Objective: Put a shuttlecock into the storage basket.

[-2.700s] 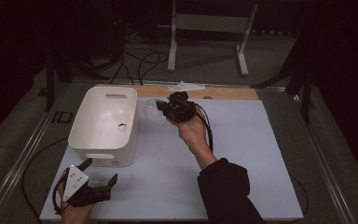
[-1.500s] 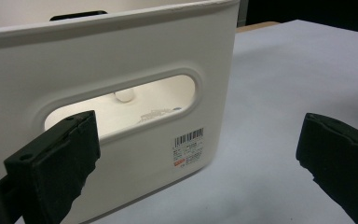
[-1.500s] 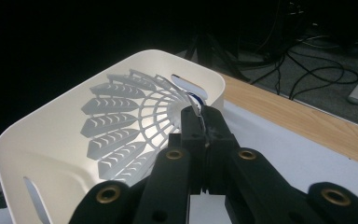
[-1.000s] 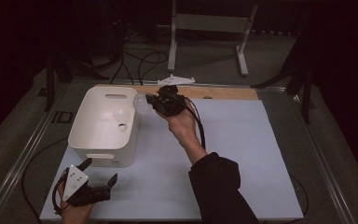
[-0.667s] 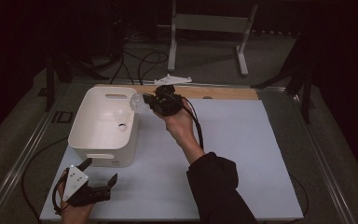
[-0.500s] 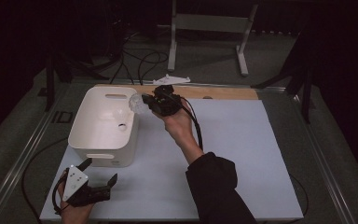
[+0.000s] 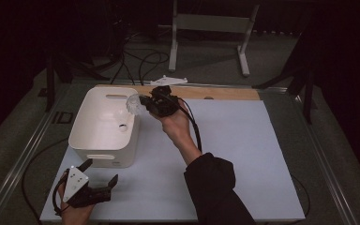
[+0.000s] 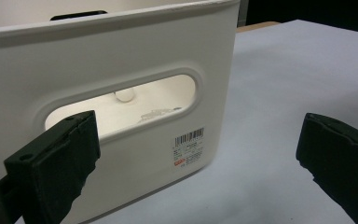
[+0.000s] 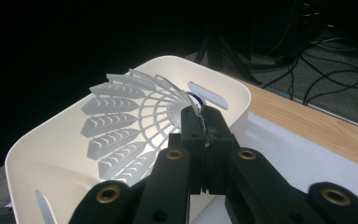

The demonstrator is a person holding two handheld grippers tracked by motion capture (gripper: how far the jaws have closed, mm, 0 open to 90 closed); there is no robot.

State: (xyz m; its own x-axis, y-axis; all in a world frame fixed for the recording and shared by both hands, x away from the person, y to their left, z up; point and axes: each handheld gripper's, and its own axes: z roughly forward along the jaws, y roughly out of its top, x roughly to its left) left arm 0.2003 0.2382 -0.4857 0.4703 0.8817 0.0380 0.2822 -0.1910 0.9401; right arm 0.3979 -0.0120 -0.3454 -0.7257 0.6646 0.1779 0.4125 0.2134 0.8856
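Over the white bin's [image 7: 104, 123] rim, the right hand-held gripper [image 7: 145, 100] clamped a white shuttlecock [image 9: 130, 116], apparently mid-delivery; releasing it inside seemed next, while the left hand-held gripper [image 7: 99, 172] rested open on the worktop [image 7: 243, 154].

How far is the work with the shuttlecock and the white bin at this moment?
Done: one small white ball already lies inside the white bin. In hand: the right gripper is shut on a white shuttlecock, held over the bin's rim. Left: releasing it into the bin. The left gripper waits open near the bin.
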